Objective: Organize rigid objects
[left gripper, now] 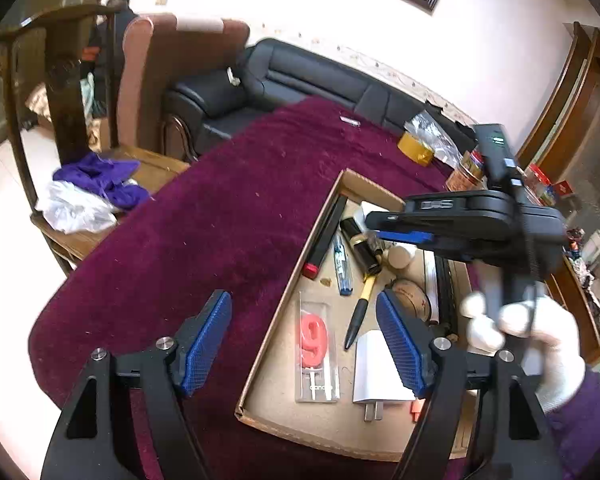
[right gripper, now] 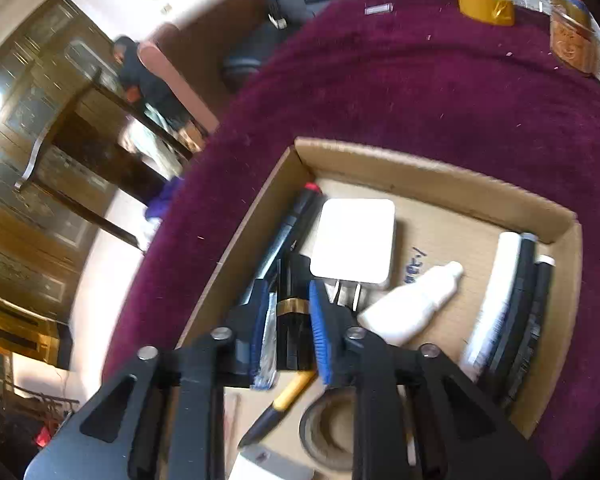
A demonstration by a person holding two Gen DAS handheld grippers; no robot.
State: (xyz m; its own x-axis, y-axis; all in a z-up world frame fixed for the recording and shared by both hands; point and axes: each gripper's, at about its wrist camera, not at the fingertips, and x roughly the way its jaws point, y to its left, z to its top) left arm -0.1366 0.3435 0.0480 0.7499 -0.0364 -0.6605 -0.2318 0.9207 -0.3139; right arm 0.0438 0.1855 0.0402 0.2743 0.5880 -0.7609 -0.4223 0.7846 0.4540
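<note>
A shallow cardboard box (left gripper: 278,304) lies on a purple cloth and holds rigid items. My left gripper (left gripper: 304,344) is open and empty, low over the box's near left corner, above a red "9" candle pack (left gripper: 316,354) and a white charger (left gripper: 376,372). My right gripper (right gripper: 290,320) is down inside the box (right gripper: 420,168), its blue pads on either side of a black tube with a gold band (right gripper: 294,308); it also shows in the left wrist view (left gripper: 362,248). A clear blue-capped pen (right gripper: 266,352) lies against the left pad. Whether the pads press the tube is unclear.
In the box also lie a black-and-red marker (right gripper: 288,224), a white charger (right gripper: 356,240), a white bottle (right gripper: 412,304), a yellow-black pen (right gripper: 278,408), a round ring (right gripper: 332,428) and long tubes (right gripper: 512,304). A tape roll (right gripper: 486,4) and jars (right gripper: 570,40) stand at the cloth's far side.
</note>
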